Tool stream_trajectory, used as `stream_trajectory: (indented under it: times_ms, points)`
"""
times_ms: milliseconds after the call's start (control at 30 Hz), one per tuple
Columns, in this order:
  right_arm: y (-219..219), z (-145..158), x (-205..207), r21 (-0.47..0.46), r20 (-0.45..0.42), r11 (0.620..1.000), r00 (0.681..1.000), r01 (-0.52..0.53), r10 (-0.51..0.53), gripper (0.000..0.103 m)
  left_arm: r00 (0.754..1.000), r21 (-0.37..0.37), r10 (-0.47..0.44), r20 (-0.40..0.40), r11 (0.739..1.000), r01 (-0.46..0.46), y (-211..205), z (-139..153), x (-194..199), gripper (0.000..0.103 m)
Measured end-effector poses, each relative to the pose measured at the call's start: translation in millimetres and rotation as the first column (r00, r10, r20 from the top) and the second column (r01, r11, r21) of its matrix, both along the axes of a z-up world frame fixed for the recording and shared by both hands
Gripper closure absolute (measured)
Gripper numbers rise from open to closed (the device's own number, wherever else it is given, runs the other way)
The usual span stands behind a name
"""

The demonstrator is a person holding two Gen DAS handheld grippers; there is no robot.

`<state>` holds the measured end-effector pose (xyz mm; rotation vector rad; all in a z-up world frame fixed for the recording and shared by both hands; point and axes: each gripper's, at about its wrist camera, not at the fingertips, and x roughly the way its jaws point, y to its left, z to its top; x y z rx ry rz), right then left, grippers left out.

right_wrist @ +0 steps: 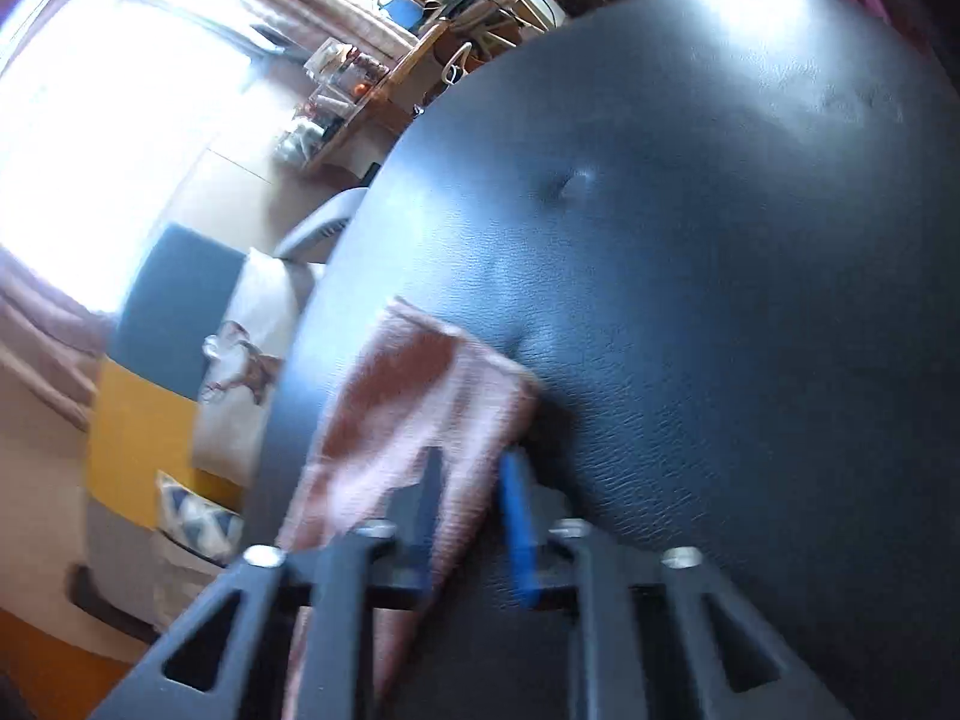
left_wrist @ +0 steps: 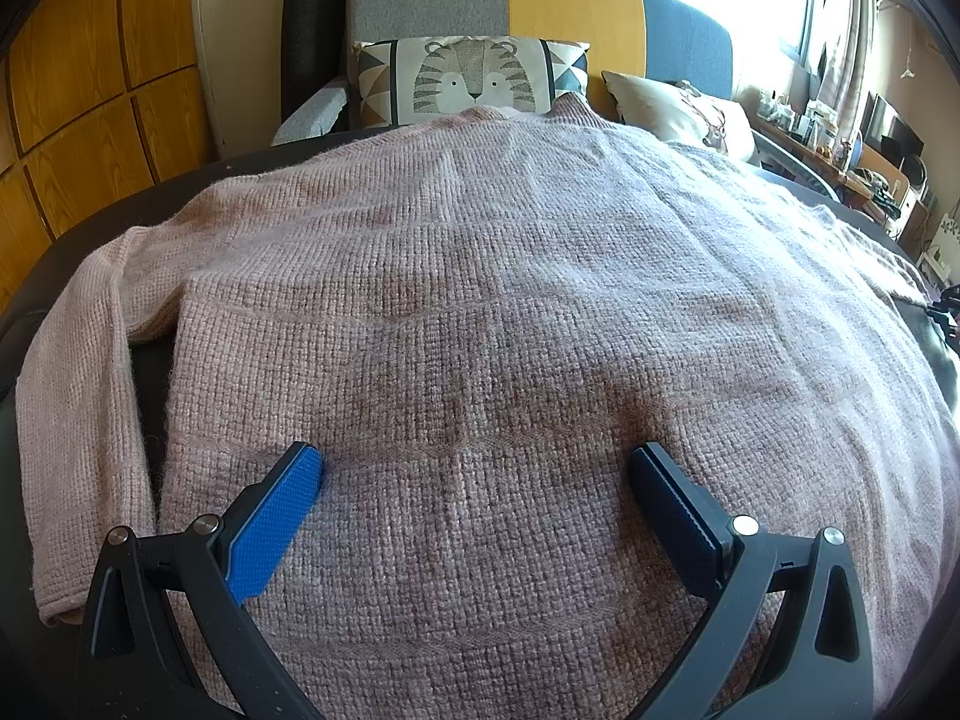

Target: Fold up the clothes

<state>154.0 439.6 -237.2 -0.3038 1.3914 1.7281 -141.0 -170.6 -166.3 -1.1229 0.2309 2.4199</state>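
A pink knitted sweater (left_wrist: pixel 480 300) lies spread flat on a black padded surface (left_wrist: pixel 138 372), neck toward the far side. One sleeve (left_wrist: pixel 78 390) runs down along the left. My left gripper (left_wrist: pixel 474 456) hovers low over the sweater's lower body, blue pads wide apart and open, gripping nothing. In the blurred, rolled right wrist view, my right gripper (right_wrist: pixel 474 462) is shut on the end of the other pink sleeve (right_wrist: pixel 414 384), which sits pinched between the narrow fingers above the black leather-like top (right_wrist: pixel 690 300).
A sofa with a tiger cushion (left_wrist: pixel 474 81) and a pale pillow (left_wrist: pixel 678 105) stands just behind the surface. A wooden cabinet (left_wrist: pixel 90 60) is at the left, and a cluttered desk (left_wrist: pixel 840 138) under a bright window at the right.
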Motion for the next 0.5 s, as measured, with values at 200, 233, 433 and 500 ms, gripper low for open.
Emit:
stream_trajectory:
  times_ms: [200,233,433,500]
  points:
    - [0.3,-4.1,11.5,-0.061,-0.182,0.996,0.98,0.065,-0.076,0.1,1.0,0.003,-0.001,0.001,1.0,0.001,-0.7,-0.1,0.1,0.0]
    - [-1.6,1.5,9.4,-0.048,-0.195,0.997,0.979,0.06,-0.068,0.1,1.0,0.003,-0.001,0.0,1.0,0.001,-0.8,0.0,0.2,0.0]
    - [-15.1,29.8,-7.2,-0.004,-0.233,1.0,0.972,0.028,-0.028,0.1,1.0,0.007,-0.002,0.001,1.0,0.002,-1.3,0.1,0.5,0.0]
    - [-17.6,31.9,-10.4,-0.007,-0.235,1.0,0.972,0.025,-0.026,0.1,1.0,0.008,-0.002,0.001,1.0,0.002,-1.3,0.2,0.6,0.0]
